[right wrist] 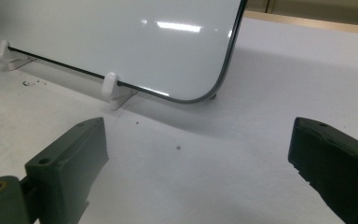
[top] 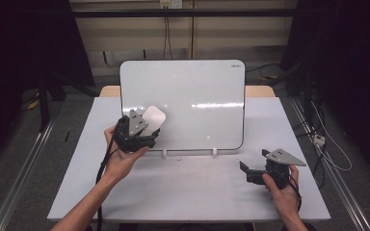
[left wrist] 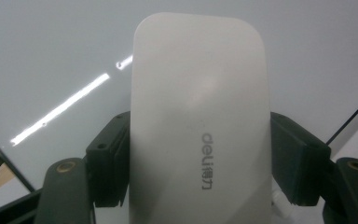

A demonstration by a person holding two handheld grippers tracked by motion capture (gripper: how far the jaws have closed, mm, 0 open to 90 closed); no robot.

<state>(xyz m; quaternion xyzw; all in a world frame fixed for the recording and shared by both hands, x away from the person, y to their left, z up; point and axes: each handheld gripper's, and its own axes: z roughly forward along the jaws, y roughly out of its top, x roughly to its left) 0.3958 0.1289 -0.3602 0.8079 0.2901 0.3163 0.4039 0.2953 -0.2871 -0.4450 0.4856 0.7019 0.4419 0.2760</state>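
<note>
A whiteboard (top: 197, 91) stands upright on two small white feet at the back of the table. My left gripper (top: 147, 130) is shut on a white eraser (top: 153, 117) and holds it against the board's lower left area. In the left gripper view the eraser (left wrist: 200, 126) runs up between both black pads (left wrist: 109, 163), with grey lettering on its back and the board's surface (left wrist: 51, 56) behind it. My right gripper (top: 244, 172) rests low on the table at the right, open, with nothing between its jaws. The right gripper view looks at the board's lower right corner (right wrist: 214, 88) and one foot (right wrist: 111, 86).
The white table (top: 188, 192) has bare room in front of the board. Small dark specks (right wrist: 30, 83) lie near the board's base. A dark floor, metal rails and cables (top: 327, 144) lie at both sides of the table. A wooden edge (top: 260, 90) shows behind the board.
</note>
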